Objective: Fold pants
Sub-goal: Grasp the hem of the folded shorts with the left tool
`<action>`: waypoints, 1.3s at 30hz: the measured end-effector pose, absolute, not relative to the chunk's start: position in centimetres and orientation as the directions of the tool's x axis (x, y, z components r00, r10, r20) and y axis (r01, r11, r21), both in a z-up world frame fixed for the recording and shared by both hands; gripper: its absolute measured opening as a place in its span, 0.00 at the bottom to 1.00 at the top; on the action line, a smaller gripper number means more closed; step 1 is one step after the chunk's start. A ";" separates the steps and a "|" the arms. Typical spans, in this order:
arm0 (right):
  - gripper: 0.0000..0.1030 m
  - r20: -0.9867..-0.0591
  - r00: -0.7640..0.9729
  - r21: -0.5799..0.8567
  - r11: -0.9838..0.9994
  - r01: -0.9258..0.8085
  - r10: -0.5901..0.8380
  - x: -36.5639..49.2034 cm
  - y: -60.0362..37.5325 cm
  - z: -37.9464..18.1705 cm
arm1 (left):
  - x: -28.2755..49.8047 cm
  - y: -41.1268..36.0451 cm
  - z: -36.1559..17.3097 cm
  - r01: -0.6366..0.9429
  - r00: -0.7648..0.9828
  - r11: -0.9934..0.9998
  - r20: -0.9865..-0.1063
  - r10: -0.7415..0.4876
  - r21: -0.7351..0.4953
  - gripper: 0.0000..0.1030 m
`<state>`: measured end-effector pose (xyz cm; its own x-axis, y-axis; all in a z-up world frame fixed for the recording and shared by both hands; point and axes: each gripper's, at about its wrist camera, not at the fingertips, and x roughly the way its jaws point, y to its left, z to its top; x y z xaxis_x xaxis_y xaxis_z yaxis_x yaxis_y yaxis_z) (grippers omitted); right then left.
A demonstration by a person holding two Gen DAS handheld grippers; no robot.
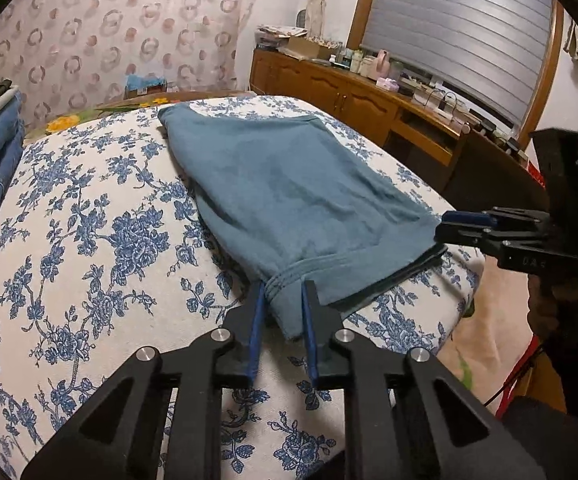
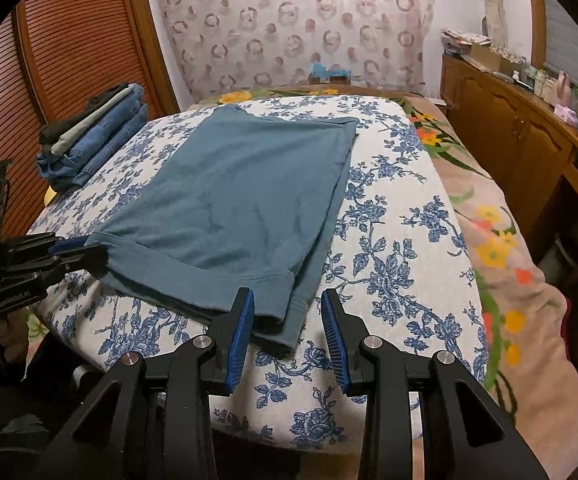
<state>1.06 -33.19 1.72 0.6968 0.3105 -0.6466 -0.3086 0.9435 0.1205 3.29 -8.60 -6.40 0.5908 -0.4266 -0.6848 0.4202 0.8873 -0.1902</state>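
Bed with blue-floral white cover (image 2: 401,216); teal folded cloth pants (image 2: 241,200) lie flat on it. My left tool (image 1: 283,292) is clamped on the near hem corner. Right tool (image 2: 287,300) straddles the other corner, fingers apart, not gripping.

At the lower left of the right wrist view, small pale lettering on the black body of the left gripper (image 2: 81,254) reads roughly "GenRobot.AI". The faint marks on the right gripper (image 1: 447,226) cannot be read.
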 end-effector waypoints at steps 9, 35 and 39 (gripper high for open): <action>0.35 -0.664 0.690 0.113 0.951 -0.287 0.287 2.0 -32.3 0.7 | 3.7 -9.4 -7.6 0.410 0.572 0.891 -0.707 -0.416 -0.193 0.19; 0.23 -0.635 0.688 0.183 0.934 -0.308 0.352 2.2 -32.2 0.0 | 3.8 -10.8 -7.9 0.399 0.601 0.908 -0.712 -0.363 -0.126 0.37; 0.15 -0.623 0.693 0.188 0.929 -0.317 0.363 2.0 -32.2 0.0 | 3.7 -10.6 -7.8 0.399 0.604 0.907 -0.705 -0.371 -0.135 0.22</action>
